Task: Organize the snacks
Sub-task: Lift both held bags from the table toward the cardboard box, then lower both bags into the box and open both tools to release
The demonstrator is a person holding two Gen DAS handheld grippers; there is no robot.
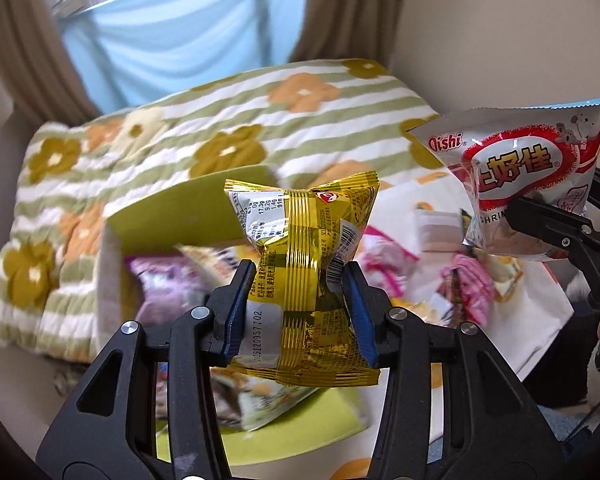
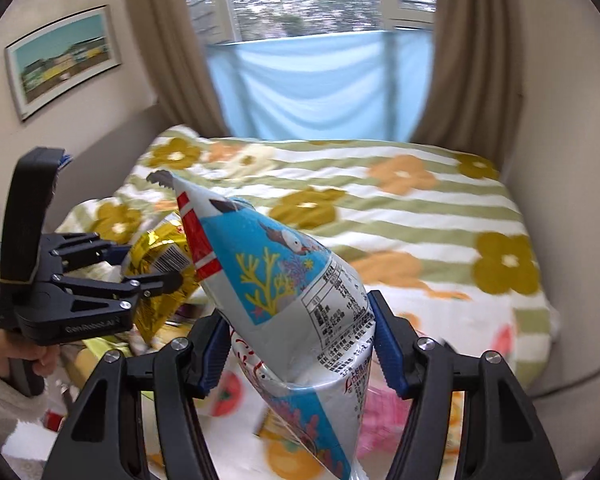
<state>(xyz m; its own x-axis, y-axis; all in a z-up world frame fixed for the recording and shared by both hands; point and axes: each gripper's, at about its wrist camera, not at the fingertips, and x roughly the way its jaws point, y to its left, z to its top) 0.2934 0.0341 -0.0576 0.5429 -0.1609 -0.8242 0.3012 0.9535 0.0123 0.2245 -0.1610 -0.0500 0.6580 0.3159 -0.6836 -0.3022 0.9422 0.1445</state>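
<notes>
Left wrist view showed the left gripper [image 1: 300, 296] pinching a gold snack pack [image 1: 308, 276] above a green box [image 1: 188, 208] of snacks, while the right gripper [image 2: 296, 344] clamped a white Oishi bag [image 2: 292, 288] over the floral blanket [image 2: 400, 208].

Wrist views, downward, sharing bed [image 1: 236, 120]

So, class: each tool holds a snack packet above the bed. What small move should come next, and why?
Probably carry the left tool with its gold foil snack packet down over the open green box. That box already holds packets, and it lies just below and behind the gold one.
</notes>
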